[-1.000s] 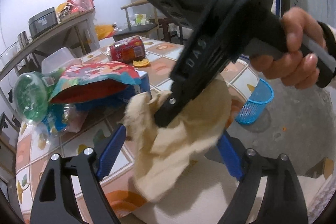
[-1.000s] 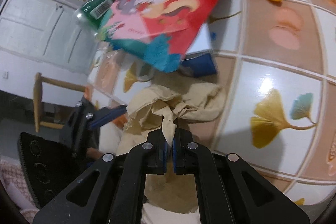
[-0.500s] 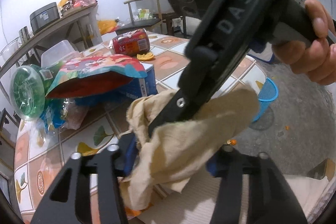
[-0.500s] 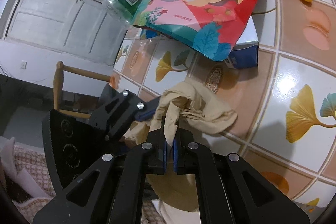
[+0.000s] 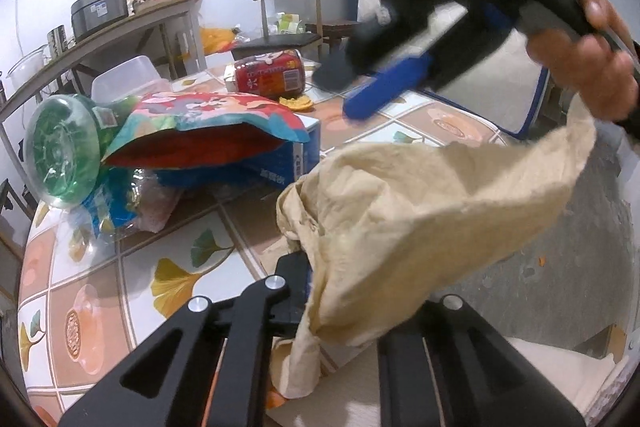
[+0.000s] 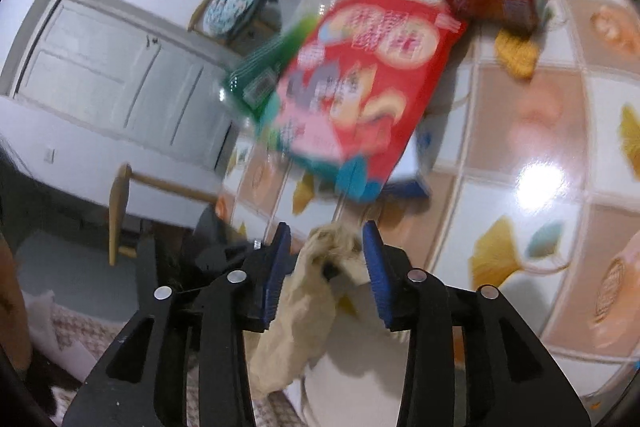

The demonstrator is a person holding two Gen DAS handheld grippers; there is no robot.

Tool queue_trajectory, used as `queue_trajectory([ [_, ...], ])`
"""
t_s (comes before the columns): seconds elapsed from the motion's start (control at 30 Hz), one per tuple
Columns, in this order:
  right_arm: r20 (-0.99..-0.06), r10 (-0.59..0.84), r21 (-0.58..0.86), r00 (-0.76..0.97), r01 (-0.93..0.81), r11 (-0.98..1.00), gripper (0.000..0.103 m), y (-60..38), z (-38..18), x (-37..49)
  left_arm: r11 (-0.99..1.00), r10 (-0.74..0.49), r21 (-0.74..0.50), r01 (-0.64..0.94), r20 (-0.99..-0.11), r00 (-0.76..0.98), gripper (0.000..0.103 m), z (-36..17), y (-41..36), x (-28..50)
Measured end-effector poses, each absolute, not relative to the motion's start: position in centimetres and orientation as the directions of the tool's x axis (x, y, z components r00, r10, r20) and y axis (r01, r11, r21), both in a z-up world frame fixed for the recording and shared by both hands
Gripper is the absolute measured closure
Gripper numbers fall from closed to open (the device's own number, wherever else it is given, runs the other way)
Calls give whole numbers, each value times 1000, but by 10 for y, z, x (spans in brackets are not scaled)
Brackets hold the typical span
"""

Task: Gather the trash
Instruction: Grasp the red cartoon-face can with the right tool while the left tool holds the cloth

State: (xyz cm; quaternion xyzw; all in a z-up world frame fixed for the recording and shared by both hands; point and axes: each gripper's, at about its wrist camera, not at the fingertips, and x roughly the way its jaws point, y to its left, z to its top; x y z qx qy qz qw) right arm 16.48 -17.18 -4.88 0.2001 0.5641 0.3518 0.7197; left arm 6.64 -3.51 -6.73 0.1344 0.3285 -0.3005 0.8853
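**Passing the crumpled paper from one tool to the other**

Looking from the left wrist, the left tool has just been closing, and it now pinches the near end of the beige crumpled paper. The paper hangs off the near right edge of the tiled surface. A second ago these fingers stood wide apart on either side of the paper. Far and to the right, the right tool is up in the air, held by a hand, and it no longer touches the paper.

From the right wrist, the picture is blurry. The right tool has just been opening. Its blue pads are now spread, with the paper between them, but they do not press on it. A second ago they were squeezed tight on a twist of it.

So the paper has changed hands, and the left tool has it alone. That looks good for the job, because the right tool is free for more trash. The red snack bag, green bottle and red can still lie on the far part of the surface.
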Motion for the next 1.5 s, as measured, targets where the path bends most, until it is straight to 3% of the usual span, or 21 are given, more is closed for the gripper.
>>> queue_trajectory([
  [0.23,-691,658,609,299,-249,753,41,-193,-14,216,815,-424,24,579,-657,624,96,-66,-26,67],
  [0.3,-707,607,576,363,-202,792,24,-199,-8,235,826,-413,17,563,-660,628,96,-66,-23,69],
  [0.37,-737,533,538,415,-117,835,18,-205,-9,260,833,-409,8,553,-664,626,97,-68,-21,70],
  [0.53,-825,420,477,379,66,877,15,-199,-38,320,838,-409,-3,546,-666,624,97,-66,-19,73],
  [0.9,-900,284,344,332,136,929,15,-186,-65,349,838,-422,-25,545,-662,619,97,-65,-12,77],
  [1.07,-874,163,147,458,-71,987,15,-174,-33,344,840,-432,-43,542,-656,618,97,-65,-7,78],
  [1.13,-884,149,21,443,-281,960,14,-155,-31,342,838,-435,-46,543,-658,615,97,-65,-6,78],
  [1.2,-884,49,-195,464,-462,865,14,-132,-39,335,837,-436,-47,545,-660,612,97,-66,-6,79],
  [1.27,-878,-17,-322,477,-564,760,15,-120,-49,330,836,-436,-47,547,-663,609,97,-67,-7,79],
  [1.5,-921,-109,-364,375,-722,589,18,-102,-87,352,832,-431,-35,554,-671,604,97,-67,-13,82],
])
